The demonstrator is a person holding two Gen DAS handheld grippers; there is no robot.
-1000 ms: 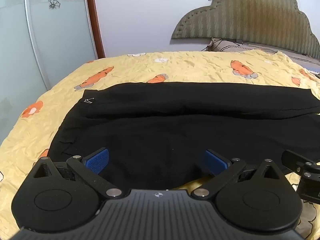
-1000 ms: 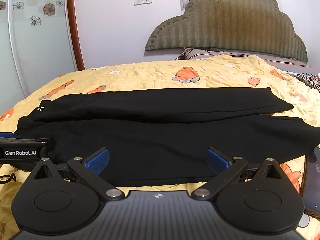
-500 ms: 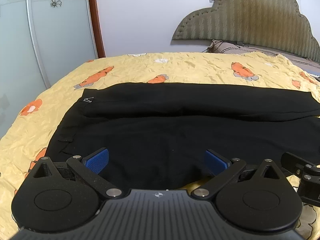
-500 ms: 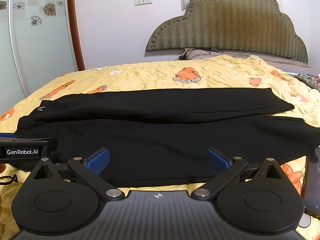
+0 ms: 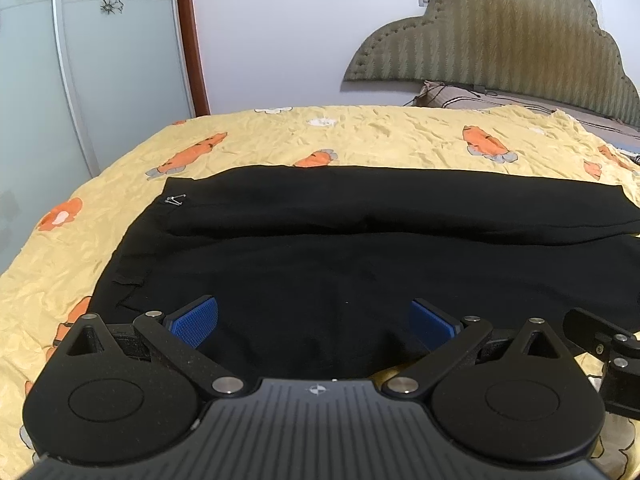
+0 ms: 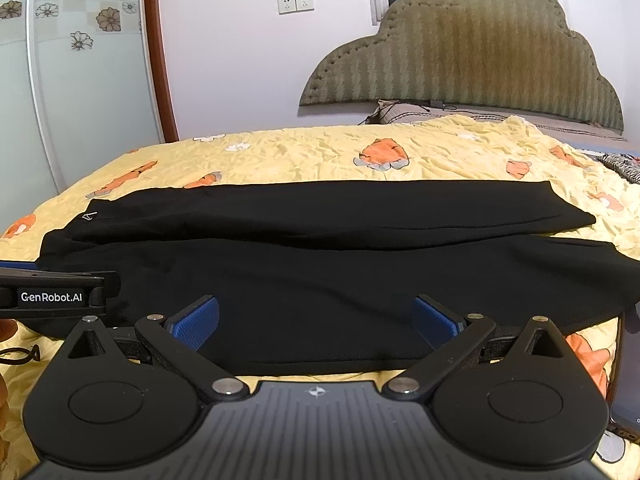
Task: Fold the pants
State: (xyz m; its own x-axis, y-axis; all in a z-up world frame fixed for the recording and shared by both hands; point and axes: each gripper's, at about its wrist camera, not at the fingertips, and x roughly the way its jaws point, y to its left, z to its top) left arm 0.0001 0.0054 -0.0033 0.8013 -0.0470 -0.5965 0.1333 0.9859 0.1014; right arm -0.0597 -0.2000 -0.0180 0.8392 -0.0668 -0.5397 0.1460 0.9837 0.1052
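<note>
— Both tools first: what have they got?

— Nothing. The left hand-held gripper (image 5: 314,318) has its blue pads spread wide with only cloth showing in the gap beyond them; the right hand-held gripper (image 6: 316,318) is spread just as wide and equally empty. Both hover at the near edge of the black pants (image 6: 320,280), which lie flat on the bed (image 6: 304,156), straight ahead of the fingers.

— How would you expect them to handle?

— Soft and light, I'd judge: thin limp fabric that will droop from any pinch and crease easily. It should not slip much against those ribbed pads. A hold on the near hem edge, one tool toward each end, looks sensible, so the leg lifts as one span and not as a sagging middle.

— And the lie of them?

— The long axis runs crosswise to both tools, left to right. The waistband end sits off to the left, where a small white mark (image 5: 175,199) shows; the leg openings point right. The near leg lies just past the pads, the far leg (image 6: 332,208) beyond it, angled slightly away at the cuffs.
</note>
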